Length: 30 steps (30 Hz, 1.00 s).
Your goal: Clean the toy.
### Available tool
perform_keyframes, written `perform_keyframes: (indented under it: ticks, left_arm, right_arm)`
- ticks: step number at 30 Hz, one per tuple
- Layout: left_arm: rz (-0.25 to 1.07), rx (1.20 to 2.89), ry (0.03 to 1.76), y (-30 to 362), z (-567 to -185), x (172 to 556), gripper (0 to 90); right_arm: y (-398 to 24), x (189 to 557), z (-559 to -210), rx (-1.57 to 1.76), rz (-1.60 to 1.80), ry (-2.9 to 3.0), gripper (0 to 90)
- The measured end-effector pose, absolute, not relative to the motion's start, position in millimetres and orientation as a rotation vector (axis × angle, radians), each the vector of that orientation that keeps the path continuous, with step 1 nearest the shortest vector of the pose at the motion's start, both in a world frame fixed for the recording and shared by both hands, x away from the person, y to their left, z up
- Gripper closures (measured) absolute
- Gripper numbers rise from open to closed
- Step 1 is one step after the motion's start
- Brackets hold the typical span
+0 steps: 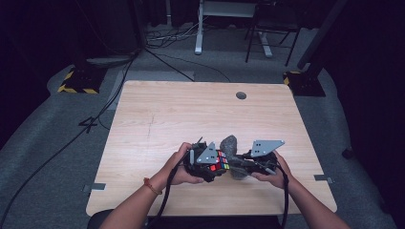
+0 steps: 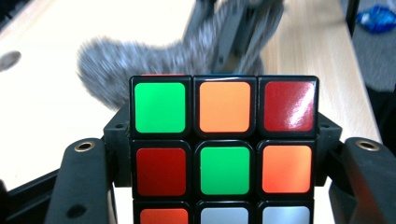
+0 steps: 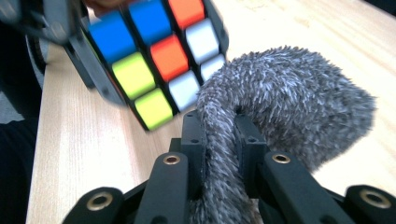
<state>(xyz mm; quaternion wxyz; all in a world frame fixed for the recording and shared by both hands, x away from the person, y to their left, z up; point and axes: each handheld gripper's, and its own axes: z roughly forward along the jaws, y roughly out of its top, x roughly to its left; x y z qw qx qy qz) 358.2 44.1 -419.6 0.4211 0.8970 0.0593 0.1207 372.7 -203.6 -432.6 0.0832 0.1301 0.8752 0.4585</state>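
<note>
Grey fuzzy cloth [image 3: 289, 107] pinched in the right hand-held gripper [image 3: 222, 135] meets the puzzle cube [image 2: 224, 149] clamped steady by the left hand-held gripper [image 1: 203, 162] above the counter [image 1: 157, 119], seemingly for wiping.

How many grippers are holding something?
2: left gripper clamps the cube; right gripper pinches the grey fuzzy cloth, near the table front edge.

A: Where does the high view sit?
B: Above the person's edge of the worktop [image 1: 157, 109], looking forward and down, far off.
A: And the claw views?
B: Close along their jaws; both share the cube [image 2: 224, 149] and grey fuzzy cloth [image 3: 289, 98].
</note>
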Motion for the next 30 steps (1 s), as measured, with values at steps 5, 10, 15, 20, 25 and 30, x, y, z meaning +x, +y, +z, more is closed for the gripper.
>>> perform_keyframes:
  ticks: [5,10,15,20,25,30]
  left_arm:
    - [0.324,2.251,0.135,44.4,-419.7,357.5,33.7]
    - [0.327,2.281,0.152,43.0,-424.3,359.2,33.7]
    - [0.322,2.312,0.148,36.3,-430.6,359.6,33.7]
    - [0.298,2.343,0.130,28.2,-438.7,357.9,33.7]
    - [0.310,2.338,0.122,28.4,-435.3,356.0,33.7]
    - [0.317,2.285,0.145,38.7,-427.3,357.4,33.7]
  right_arm:
    - [-202.9,371.0,-431.2,0.372,1.395,2.608,77.7]
    - [-209.8,366.2,-419.7,0.356,1.481,2.554,77.8]
    - [-206.8,358.4,-413.8,0.266,1.557,2.567,77.8]
    - [-197.6,348.6,-410.1,0.187,1.626,2.546,77.7]
    - [-199.9,355.2,-413.4,0.251,1.552,2.525,77.5]
    - [-211.0,378.5,-434.4,0.417,1.462,2.611,77.6]
